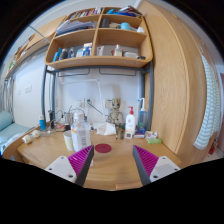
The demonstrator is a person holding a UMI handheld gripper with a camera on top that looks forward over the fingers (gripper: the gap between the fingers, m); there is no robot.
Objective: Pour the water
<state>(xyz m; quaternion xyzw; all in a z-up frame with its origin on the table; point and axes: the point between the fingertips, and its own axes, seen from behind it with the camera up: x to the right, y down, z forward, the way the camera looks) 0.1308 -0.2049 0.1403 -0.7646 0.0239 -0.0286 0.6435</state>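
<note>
A clear plastic water bottle (80, 130) stands upright on the wooden desk (115, 168), ahead of my left finger and a little to its left. Close beside it on the desk lies a small round dark-red dish or lid (103, 149), just beyond the fingers. My gripper (113, 165) is open, its two magenta pads (84, 163) wide apart with only bare desk between them. Nothing is held.
At the back of the desk stand a white bottle with a red top (130, 122), a small wooden figure (114, 110), a tissue-like white object (105, 128) and small items at the left (38, 130). A wooden shelf unit (98, 40) hangs above. A wooden panel (170, 80) rises on the right.
</note>
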